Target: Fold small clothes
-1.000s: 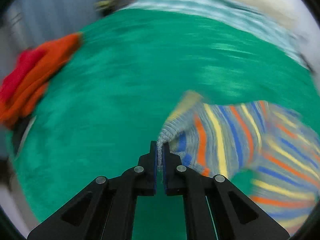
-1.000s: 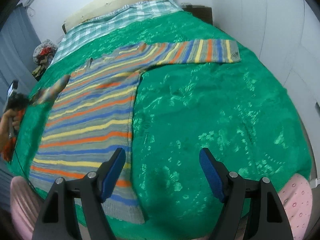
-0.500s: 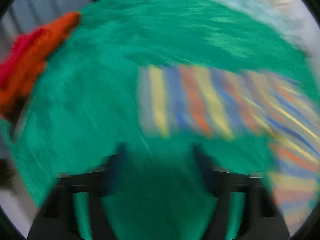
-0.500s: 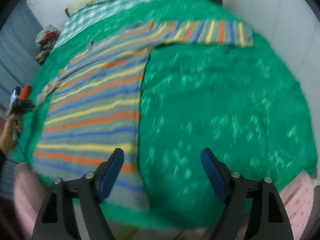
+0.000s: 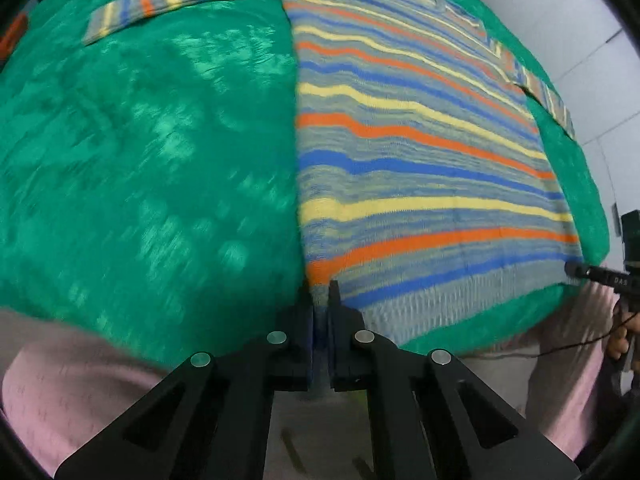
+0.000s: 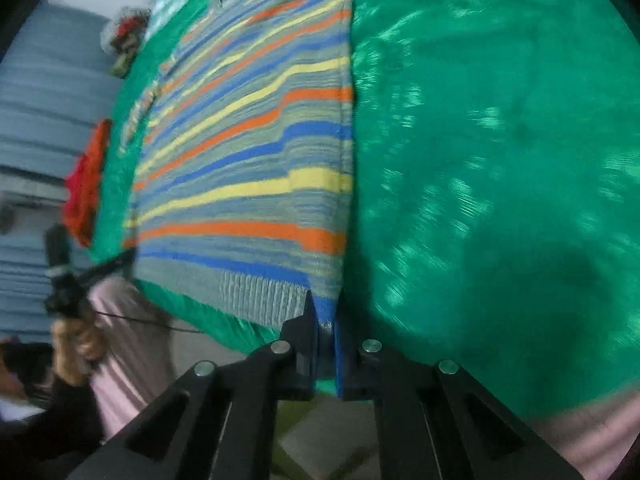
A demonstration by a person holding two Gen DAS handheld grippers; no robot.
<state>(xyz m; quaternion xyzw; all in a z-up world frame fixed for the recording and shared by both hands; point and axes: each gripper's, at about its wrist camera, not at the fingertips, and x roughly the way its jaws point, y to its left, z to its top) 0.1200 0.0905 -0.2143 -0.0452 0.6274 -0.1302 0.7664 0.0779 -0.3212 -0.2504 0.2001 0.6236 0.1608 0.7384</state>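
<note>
A striped knit sweater (image 5: 420, 160) in grey, blue, orange and yellow lies flat on the green bedspread (image 5: 160, 160), with one sleeve (image 5: 176, 0) stretched out to the side. At the hem's near left corner is my left gripper (image 5: 320, 300), its jaws closing tight with the ribbed edge pinched between the pads. My right gripper (image 6: 325, 308) sits at the opposite hem corner (image 6: 324, 300), its jaws closing on the cloth there too. Each view shows the other gripper at the far end of the hem.
A red and orange pile of clothes (image 6: 86, 184) lies at the bed's left edge. Pink cloth (image 5: 60, 392) shows below the bed's near edge. A hand (image 6: 76, 344) holds the left gripper's handle. A white wall (image 5: 560, 20) runs along the bed's right side.
The left gripper let go of the sleeve cuff, swung across to the hem corner and closed on it. The right gripper dropped from above the bed to the other hem corner and closed.
</note>
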